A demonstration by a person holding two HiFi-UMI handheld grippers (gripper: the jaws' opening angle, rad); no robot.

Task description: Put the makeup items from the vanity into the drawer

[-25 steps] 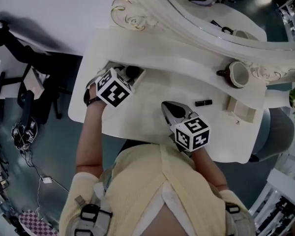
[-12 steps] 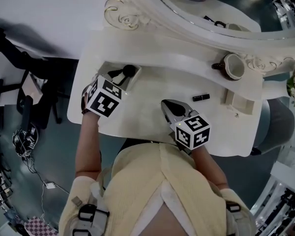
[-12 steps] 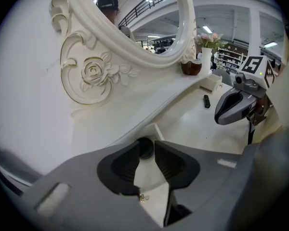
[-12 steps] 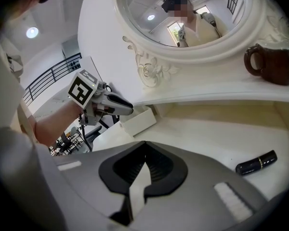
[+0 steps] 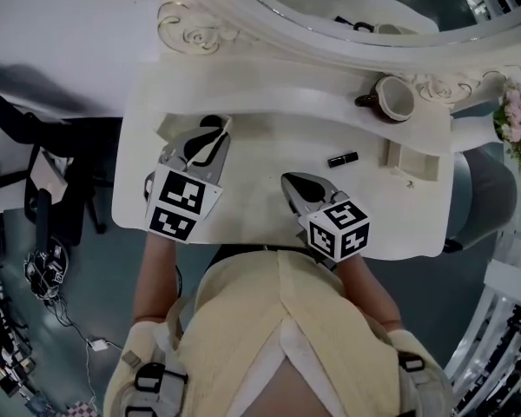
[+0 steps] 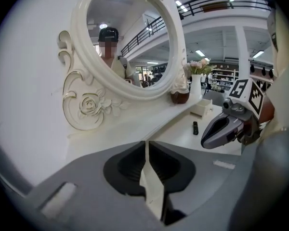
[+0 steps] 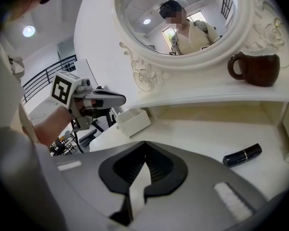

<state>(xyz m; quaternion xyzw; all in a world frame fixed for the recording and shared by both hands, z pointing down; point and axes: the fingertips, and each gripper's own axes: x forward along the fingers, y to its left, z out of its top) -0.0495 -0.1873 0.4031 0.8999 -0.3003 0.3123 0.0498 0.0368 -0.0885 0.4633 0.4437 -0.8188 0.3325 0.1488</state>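
A black lipstick (image 5: 342,158) (image 7: 242,155) (image 6: 195,127) lies on the white vanity top (image 5: 260,159), ahead and to the right of my right gripper (image 5: 293,183) (image 7: 145,146), which is shut and empty. At the left, the small white drawer (image 5: 175,127) (image 7: 132,121) stands open with a dark makeup item (image 5: 211,122) inside. My left gripper (image 5: 213,139) (image 6: 145,143) hangs above the drawer's near side. Its jaws have just been closing; they now meet with nothing between them.
A brown mug (image 5: 391,98) (image 7: 257,69) sits on the raised shelf under the oval mirror (image 6: 130,37). A small white tray (image 5: 410,160) stands right of the lipstick, and pink flowers (image 5: 517,124) stand at the far right edge. Office chairs (image 5: 43,189) stand left of the vanity.
My left gripper has lifted out of the drawer and drawn back toward the person, its jaws closing empty. The dark item stays in the drawer. My right gripper has kept still.
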